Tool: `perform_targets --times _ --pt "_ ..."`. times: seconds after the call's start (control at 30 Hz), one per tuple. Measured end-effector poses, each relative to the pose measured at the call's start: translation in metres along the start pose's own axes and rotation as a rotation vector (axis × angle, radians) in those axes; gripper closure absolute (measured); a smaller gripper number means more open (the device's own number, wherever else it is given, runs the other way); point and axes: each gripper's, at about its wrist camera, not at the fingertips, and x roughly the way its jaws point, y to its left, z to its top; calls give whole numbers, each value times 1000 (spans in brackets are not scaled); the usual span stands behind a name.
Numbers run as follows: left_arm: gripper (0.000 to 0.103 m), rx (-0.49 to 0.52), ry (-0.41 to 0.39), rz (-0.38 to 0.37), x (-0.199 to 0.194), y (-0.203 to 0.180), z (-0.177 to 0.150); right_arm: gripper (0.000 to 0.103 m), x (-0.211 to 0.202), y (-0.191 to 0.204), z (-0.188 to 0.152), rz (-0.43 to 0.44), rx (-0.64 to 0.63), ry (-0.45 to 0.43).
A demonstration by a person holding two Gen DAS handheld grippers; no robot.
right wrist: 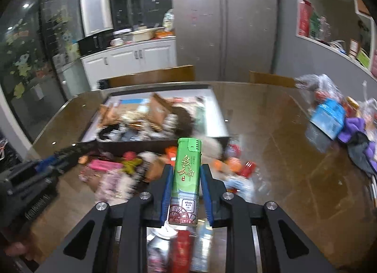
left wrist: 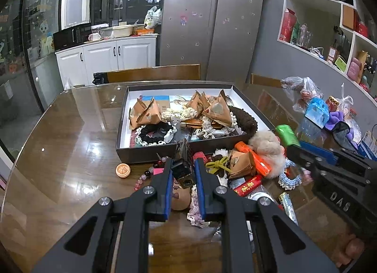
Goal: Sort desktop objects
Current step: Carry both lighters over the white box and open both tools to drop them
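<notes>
Jaws of the left gripper [left wrist: 183, 165] pinch a small dark boxy object with a brassy round end [left wrist: 182, 171], which sits between the blue pads and hangs above the clutter on the bench [left wrist: 70, 155]. Jaws of the right gripper [right wrist: 186, 171] are pressed on a green plastic lighter with printed characters [right wrist: 187, 178], held upright with its cap pointing away from the camera; in the left wrist view the same lighter [left wrist: 287, 135] shows at the tip of the right gripper [left wrist: 294, 145], raised over the pile.

Just beyond the held things lies a wide shallow dark box with a white inside [left wrist: 122, 131], holding folded brown paper pyramids [left wrist: 147, 112], a black scrunchie with white trim [left wrist: 154, 134] and cream lace bands. In front of the box, on the glossy brown bench, are a fluffy beige pompom [left wrist: 268, 152], an orange tube [left wrist: 255, 158], a red packet with gold characters [left wrist: 248, 184], a small round orange tin [left wrist: 123, 170] and scattered beads.

To the far right on the bench sit clear plastic bags, a blue carton [left wrist: 317, 111] and purple cloth [left wrist: 337, 118]. Behind stand a silver double-door refrigerator [left wrist: 212, 21] and white cabinets [left wrist: 106, 56]. The right wrist view is blurred apart from the lighter and jaws.
</notes>
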Motion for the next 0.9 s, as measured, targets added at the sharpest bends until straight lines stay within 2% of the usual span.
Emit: perform_targets --times 0.17,0.33,0.67,0.9 --pt "85 -11 -17 10 -5 3 6 79 -3 31 10 56 -46 -12" --pt "85 -17 -27 17 -8 8 14 79 -1 52 16 73 -88 -10" --pt "85 -16 -33 2 1 17 46 79 10 67 33 68 -115 -1" --pt "85 -14 -24 -3 26 24 75 79 32 67 53 52 -131 15"
